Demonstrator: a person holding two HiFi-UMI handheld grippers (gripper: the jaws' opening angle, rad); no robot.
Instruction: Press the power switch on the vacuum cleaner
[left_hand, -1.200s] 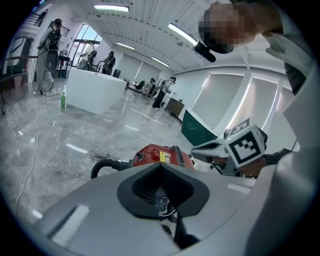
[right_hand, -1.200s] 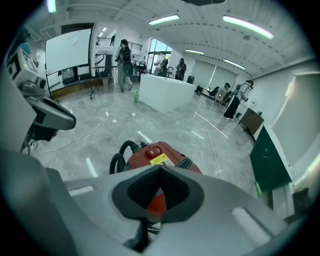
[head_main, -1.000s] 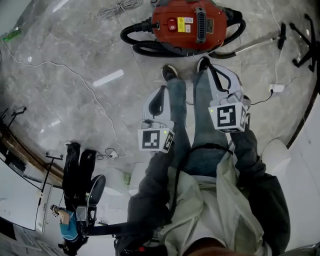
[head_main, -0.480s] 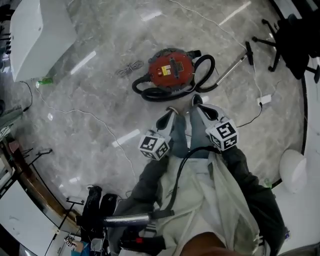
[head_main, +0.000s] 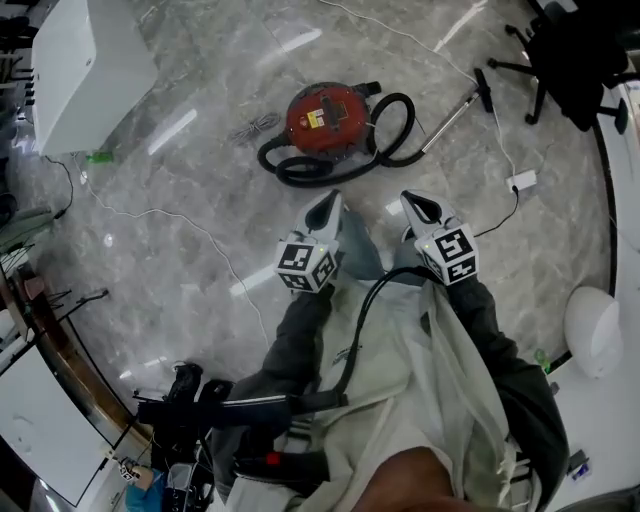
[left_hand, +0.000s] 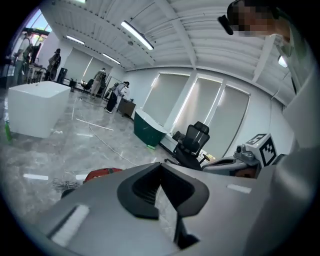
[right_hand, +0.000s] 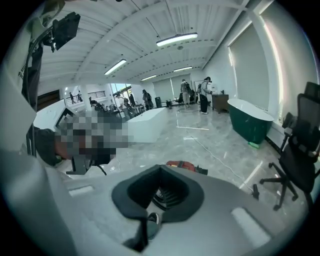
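The vacuum cleaner (head_main: 325, 117) lies on the marble floor (head_main: 170, 215) in the upper middle of the head view, its black hose (head_main: 300, 172) looped round it and the wand (head_main: 452, 108) running off to the upper right. Its power switch is too small to make out here.

1 second ago the red body filled the top of the frame, close to the person's feet, with the round switch plain on its lid. Half a second ago it was already smaller. Now it is smaller still and sits a little further up and left. The head has risen and the person stands more upright.

The left claw (head_main: 328, 208) and right claw (head_main: 416, 206) are held near the body, well apart from the vacuum. Both are clenched on nothing: each gripper view shows the jaws drawn together, with only a red sliver of the vacuum (left_hand: 102, 173) (right_hand: 182, 165) beyond.

That probably means the person is backing off from the switch, not reaching for it. Whether it was pressed cannot be told.
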